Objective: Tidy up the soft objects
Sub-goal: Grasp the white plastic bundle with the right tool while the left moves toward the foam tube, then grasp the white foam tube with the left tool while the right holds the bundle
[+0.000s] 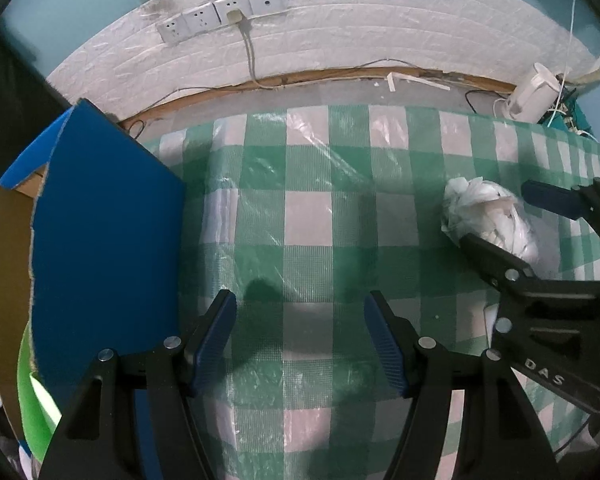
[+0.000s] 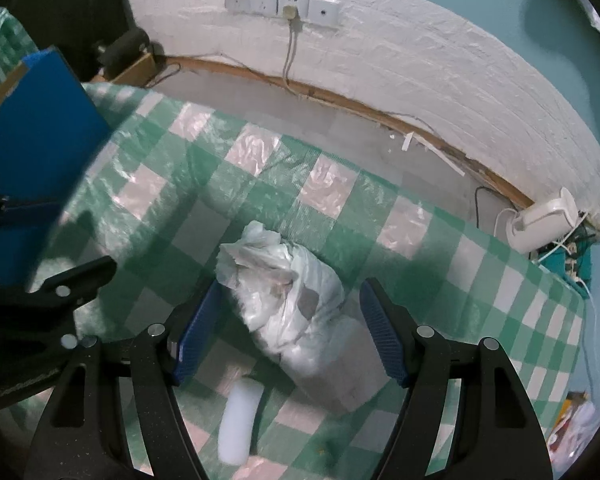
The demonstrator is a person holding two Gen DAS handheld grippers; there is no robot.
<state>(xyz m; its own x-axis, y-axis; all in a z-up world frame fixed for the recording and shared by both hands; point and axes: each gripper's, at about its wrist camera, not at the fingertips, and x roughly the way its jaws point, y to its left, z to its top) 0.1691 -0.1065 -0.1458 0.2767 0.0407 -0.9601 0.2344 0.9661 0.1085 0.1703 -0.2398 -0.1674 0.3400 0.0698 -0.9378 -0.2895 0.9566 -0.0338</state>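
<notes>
A crumpled white plastic bag (image 2: 288, 300) with soft white stuff inside lies on the green-and-white checked tablecloth (image 2: 340, 184). My right gripper (image 2: 290, 334) points down over it, open, one finger on each side of the bag. The left pad (image 2: 196, 332) is close to the bag's edge and the right pad (image 2: 382, 336) stands clear. A white foam roll (image 2: 240, 424) lies just in front of the bag. In the left wrist view the bag (image 1: 480, 204) sits at the right with the right gripper (image 1: 496, 216) straddling it. My left gripper (image 1: 300, 344) is open over bare cloth.
A blue cardboard box (image 1: 100, 240) with a brown inside stands at the table's left; something bright green (image 1: 32, 400) shows in it. Behind the table are a white brick wall with sockets (image 1: 220, 16), a cable, and a white device (image 1: 532, 92) at the far right corner.
</notes>
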